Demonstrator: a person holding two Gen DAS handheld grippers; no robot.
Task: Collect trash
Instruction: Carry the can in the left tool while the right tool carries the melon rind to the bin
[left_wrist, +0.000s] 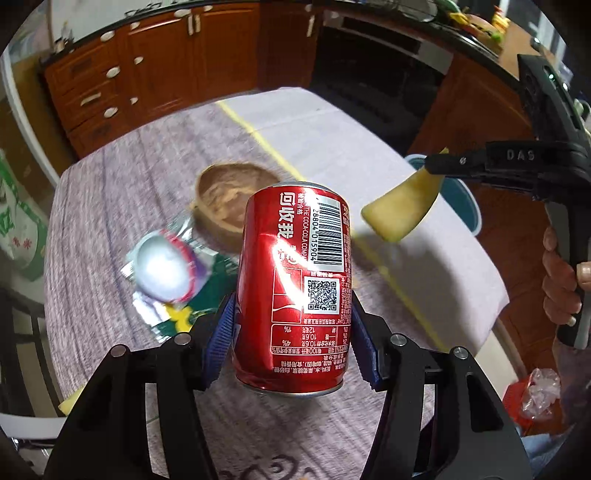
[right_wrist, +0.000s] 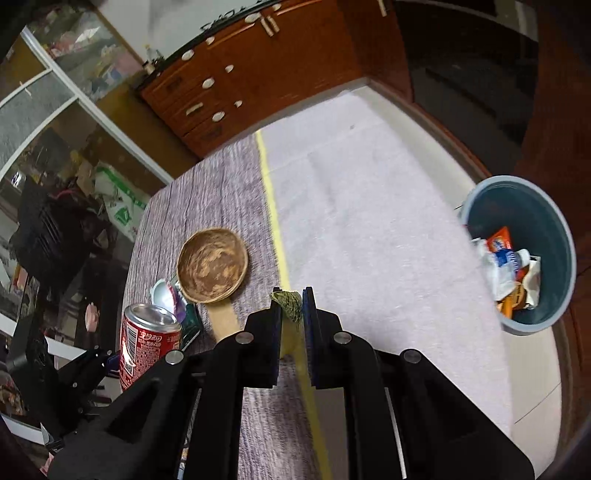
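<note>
Gripping a red cola can (left_wrist: 295, 291) sideways between blue pads, our left gripper (left_wrist: 293, 332) holds it lifted above the table (left_wrist: 110, 206). Our right gripper (right_wrist: 292, 317) is clamped on a yellow peel strip (left_wrist: 402, 206), its greenish end (right_wrist: 288, 304) poking past the fingertips. Beyond the can we see crumpled foil wrappers (left_wrist: 170, 269) lying on the grey cloth, touching a wooden bowl (right_wrist: 212, 266). Farther right, off the table edge, a blue bin (right_wrist: 546, 218) holds wrappers (right_wrist: 511, 273) already.
</note>
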